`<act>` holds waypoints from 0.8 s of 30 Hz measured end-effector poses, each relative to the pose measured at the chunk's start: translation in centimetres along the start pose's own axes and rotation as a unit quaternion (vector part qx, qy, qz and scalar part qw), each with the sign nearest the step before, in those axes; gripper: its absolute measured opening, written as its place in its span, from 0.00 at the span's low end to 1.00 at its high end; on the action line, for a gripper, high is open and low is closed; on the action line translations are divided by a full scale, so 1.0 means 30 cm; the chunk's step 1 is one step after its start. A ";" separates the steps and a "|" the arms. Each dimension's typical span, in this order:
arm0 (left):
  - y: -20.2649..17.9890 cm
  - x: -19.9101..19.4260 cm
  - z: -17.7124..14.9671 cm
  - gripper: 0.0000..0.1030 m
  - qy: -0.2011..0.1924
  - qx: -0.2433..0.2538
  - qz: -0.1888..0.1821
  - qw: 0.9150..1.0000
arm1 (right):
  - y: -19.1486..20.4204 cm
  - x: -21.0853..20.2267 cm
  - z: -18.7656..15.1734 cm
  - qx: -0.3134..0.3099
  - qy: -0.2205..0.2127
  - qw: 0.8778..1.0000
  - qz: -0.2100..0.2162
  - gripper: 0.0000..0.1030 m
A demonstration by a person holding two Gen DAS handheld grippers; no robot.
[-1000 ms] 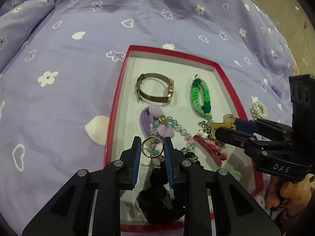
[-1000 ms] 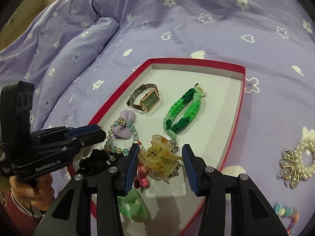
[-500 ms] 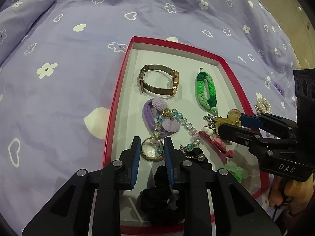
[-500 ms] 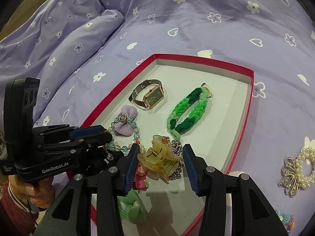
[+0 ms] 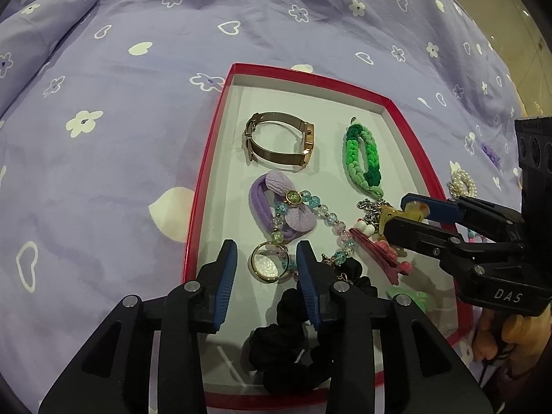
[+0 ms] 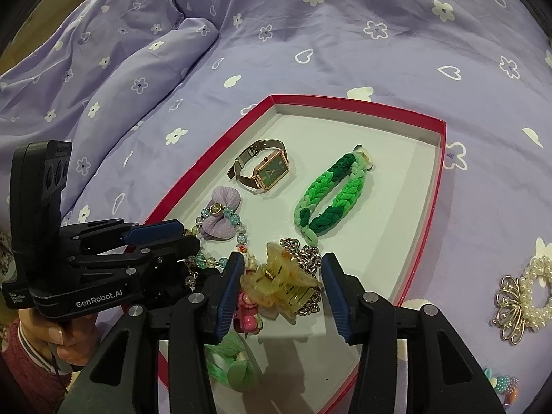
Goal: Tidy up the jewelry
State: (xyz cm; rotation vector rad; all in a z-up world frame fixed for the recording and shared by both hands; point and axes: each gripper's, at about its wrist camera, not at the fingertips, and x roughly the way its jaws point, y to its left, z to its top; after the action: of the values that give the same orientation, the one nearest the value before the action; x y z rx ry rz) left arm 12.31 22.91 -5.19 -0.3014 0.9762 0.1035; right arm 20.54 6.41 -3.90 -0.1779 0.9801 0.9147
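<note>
A red-rimmed tray (image 5: pixel 207 179) lies on the purple bedspread and holds several pieces of jewelry. My left gripper (image 5: pixel 266 243) hovers over its near left part with its jaws opening. A gold ring (image 5: pixel 265 265) lies on the tray floor between the pads, and neither pad touches it. My right gripper (image 6: pixel 282 257) is opening too. A yellow claw clip (image 6: pixel 279 283) rests between its pads on a silver chain (image 6: pixel 307 252) and a pink clip (image 6: pixel 248 321). A little space shows beside the right pad.
In the tray lie a gold watch (image 5: pixel 279 145), a green braided band (image 5: pixel 362 158), a purple bow tie (image 5: pixel 276 203), a bead bracelet (image 5: pixel 324 214), a black scrunchie (image 5: pixel 286 345) and a green ribbon (image 6: pixel 234 362). A pearl scrunchie with a brooch (image 6: pixel 531 296) lies on the bedspread to the right.
The left jaws have spread, and the ring they pinched now lies free on the tray floor. The right jaws have widened around the yellow claw clip, which has settled onto the pile.
</note>
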 end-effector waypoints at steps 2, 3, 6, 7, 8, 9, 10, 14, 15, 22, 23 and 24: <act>0.000 -0.003 -0.001 0.35 0.000 0.000 0.000 1.000 | 0.001 -0.002 -0.001 0.000 -0.001 1.000 0.002 0.54; 0.001 -0.004 0.000 0.36 0.000 -0.001 0.001 1.000 | 0.001 -0.003 -0.001 0.001 -0.001 1.000 0.002 0.54; 0.001 -0.012 -0.002 0.39 -0.001 -0.002 0.001 1.000 | 0.001 -0.006 -0.004 0.002 -0.002 1.000 0.003 0.54; 0.000 -0.015 -0.003 0.40 -0.002 -0.002 0.002 1.000 | 0.002 -0.007 -0.004 0.002 -0.002 1.000 0.003 0.54; 0.001 -0.016 -0.003 0.40 -0.002 -0.002 0.002 1.000 | 0.002 -0.008 -0.006 0.003 -0.003 1.000 0.004 0.54; 0.001 -0.018 -0.005 0.40 -0.002 -0.002 0.002 1.000 | 0.002 -0.010 -0.007 0.004 -0.003 1.000 0.005 0.54; 0.002 -0.019 -0.006 0.41 -0.002 -0.002 0.002 1.000 | 0.003 -0.012 -0.009 0.004 -0.004 1.000 0.004 0.54; -0.002 -0.028 -0.006 0.44 -0.002 -0.001 0.000 1.000 | 0.001 -0.021 -0.013 0.006 -0.006 1.000 0.004 0.54; -0.005 -0.033 -0.007 0.46 -0.004 0.000 0.000 1.000 | 0.001 -0.024 -0.013 0.006 -0.007 1.000 0.004 0.54; -0.018 -0.059 -0.010 0.53 -0.009 0.007 0.004 1.000 | 0.001 -0.066 -0.016 0.014 -0.020 1.000 0.010 0.54; -0.018 -0.067 -0.013 0.53 -0.010 0.006 0.005 1.000 | 0.000 -0.080 -0.018 0.017 -0.025 0.999 0.012 0.55; -0.018 -0.076 -0.016 0.53 -0.012 0.005 0.005 1.000 | -0.001 -0.091 -0.020 0.020 -0.028 0.999 0.014 0.55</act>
State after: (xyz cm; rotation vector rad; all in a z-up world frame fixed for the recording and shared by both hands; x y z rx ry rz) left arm 10.79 22.36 -3.44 -0.2856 0.9546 0.1103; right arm 19.55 4.48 -2.13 -0.1033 0.9504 0.9204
